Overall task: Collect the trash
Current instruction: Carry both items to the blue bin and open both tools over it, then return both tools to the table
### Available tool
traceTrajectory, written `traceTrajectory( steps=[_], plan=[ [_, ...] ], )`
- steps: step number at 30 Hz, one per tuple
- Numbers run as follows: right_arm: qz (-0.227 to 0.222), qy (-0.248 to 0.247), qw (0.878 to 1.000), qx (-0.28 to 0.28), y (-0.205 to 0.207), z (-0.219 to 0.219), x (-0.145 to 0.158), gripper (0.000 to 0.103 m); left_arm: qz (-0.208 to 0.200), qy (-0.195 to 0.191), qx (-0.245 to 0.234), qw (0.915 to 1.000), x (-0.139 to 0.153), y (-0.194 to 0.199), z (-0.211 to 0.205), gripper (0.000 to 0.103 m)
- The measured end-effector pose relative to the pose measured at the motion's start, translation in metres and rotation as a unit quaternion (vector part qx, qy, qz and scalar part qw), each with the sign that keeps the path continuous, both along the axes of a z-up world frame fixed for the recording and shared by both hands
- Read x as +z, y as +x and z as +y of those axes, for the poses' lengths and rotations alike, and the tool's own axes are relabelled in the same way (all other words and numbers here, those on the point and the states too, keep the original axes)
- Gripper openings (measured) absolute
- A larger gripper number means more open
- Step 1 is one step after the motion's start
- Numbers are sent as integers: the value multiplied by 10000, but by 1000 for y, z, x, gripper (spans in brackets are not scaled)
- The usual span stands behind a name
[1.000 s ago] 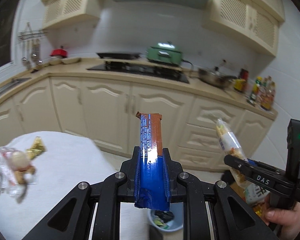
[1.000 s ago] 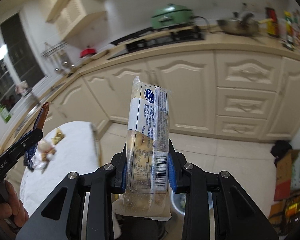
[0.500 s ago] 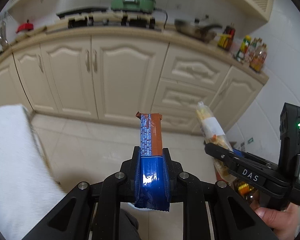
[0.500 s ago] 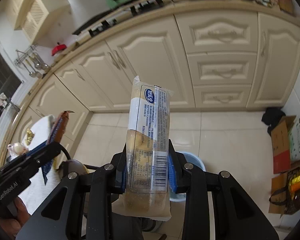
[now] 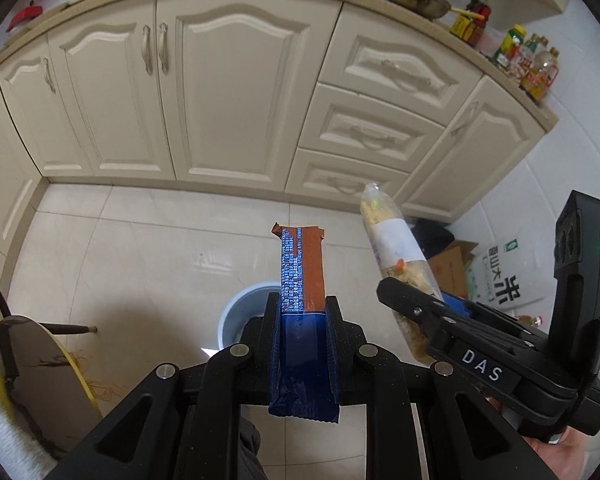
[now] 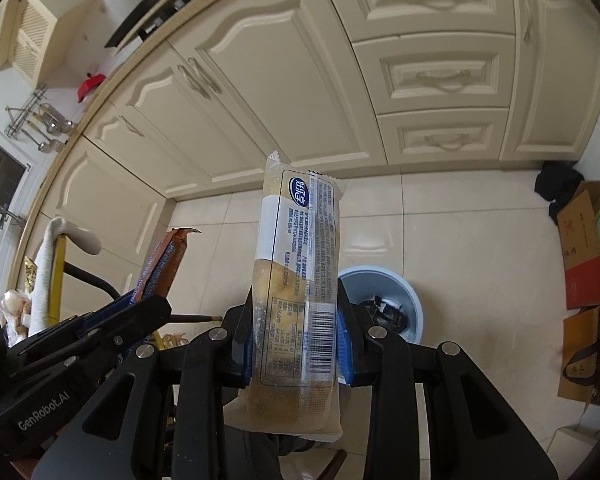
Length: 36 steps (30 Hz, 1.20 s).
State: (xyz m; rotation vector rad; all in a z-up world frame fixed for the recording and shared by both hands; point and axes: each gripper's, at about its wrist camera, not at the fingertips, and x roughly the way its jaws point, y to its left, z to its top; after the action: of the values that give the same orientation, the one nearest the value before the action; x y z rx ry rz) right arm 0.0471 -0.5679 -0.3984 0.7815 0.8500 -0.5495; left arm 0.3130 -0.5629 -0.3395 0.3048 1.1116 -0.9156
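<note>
The left gripper (image 5: 302, 344) is clamped on a brown-and-blue snack wrapper (image 5: 302, 276), and the right gripper (image 6: 296, 340) is clamped on a clear biscuit packet (image 6: 300, 264); both long axes run forward along the fingers. The blue waste bin (image 6: 414, 304) stands on the floor below and just ahead of both. Neither is judged clearly nearer, since the bin sits slightly left of the wrapper and slightly right of the packet.

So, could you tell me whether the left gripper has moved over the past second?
Yes. The left gripper has swung away from the white-covered table and tipped down from the cabinets toward the bin.
</note>
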Motion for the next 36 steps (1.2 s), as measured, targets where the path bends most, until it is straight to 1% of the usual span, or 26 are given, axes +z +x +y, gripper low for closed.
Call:
traceTrajectory(
  steps=[2, 3, 5, 6, 7, 8, 9, 10, 11, 12, 13, 15, 16, 17, 18, 19, 22, 24, 28, 36],
  plan=[
    [26, 26, 10000, 22, 3, -3, -5, 31, 118, 54, -42, 9999, -11, 4, -7, 17],
    [44, 37, 10000, 30, 5, -4, -8, 33, 191, 81, -24, 9998, -16, 7, -9, 18],
    [140, 102, 9998, 57, 8, -7, -15, 34, 186, 164, 42, 9997, -25, 13, -12, 19],
    [191, 122, 9997, 78, 9, -7, -18, 34, 207, 213, 34, 9996, -28, 15, -15, 26],
    [247, 128, 9996, 59, 9, -8, -21, 35, 215, 283, 68, 9993, -32, 19, -17, 40],
    [268, 131, 9996, 30, 8, -9, -23, 38, 200, 309, 101, 9993, -33, 19, -17, 47],
    [286, 142, 9995, 6, 8, -10, -24, 43, 159, 305, 161, 9993, -33, 22, -17, 59],
    [291, 159, 9994, -24, 6, -11, -26, 45, 92, 303, 216, 9993, -32, 23, -16, 64],
    [275, 176, 9995, -55, 5, -11, -26, 50, 36, 318, 240, 9992, -32, 22, -16, 66],
    [258, 190, 9995, -82, 4, -12, -26, 59, -37, 338, 261, 9991, -31, 23, -17, 71],
    [276, 182, 9994, -126, 2, -11, -26, 64, -119, 354, 287, 9989, -29, 22, -19, 78],
    [314, 164, 9992, -192, 1, -11, -26, 80, -294, 353, 341, 9984, -24, 18, -20, 85],
    [324, 159, 9991, -239, 0, -10, -25, 86, -395, 333, 358, 9980, -20, 17, -21, 89],
    [344, 157, 9989, -291, -1, -10, -25, 98, -460, 326, 373, 9977, -17, 12, -20, 91],
    [360, 154, 9987, -325, 0, -11, -25, 103, -528, 317, 396, 9973, -15, 10, -19, 94],
    [377, 139, 9985, -370, -1, -10, -24, 103, -594, 300, 422, 9969, -12, 8, -20, 96],
    [458, 132, 9979, -429, -1, -7, -21, 103, -699, 231, 481, 9961, -5, -3, -15, 98],
    [424, 113, 9982, -404, 0, -3, -17, 103, -750, 142, 520, 9957, 4, -15, -3, 98],
    [349, -42, 9987, -368, 2, 8, 1, 103, -860, -17, 544, 9948, 20, -27, 19, 99],
    [64, -399, 9988, -261, 10, 33, 48, 103, -1144, -465, 656, 9902, 71, -47, 105, 100]
  ],
)
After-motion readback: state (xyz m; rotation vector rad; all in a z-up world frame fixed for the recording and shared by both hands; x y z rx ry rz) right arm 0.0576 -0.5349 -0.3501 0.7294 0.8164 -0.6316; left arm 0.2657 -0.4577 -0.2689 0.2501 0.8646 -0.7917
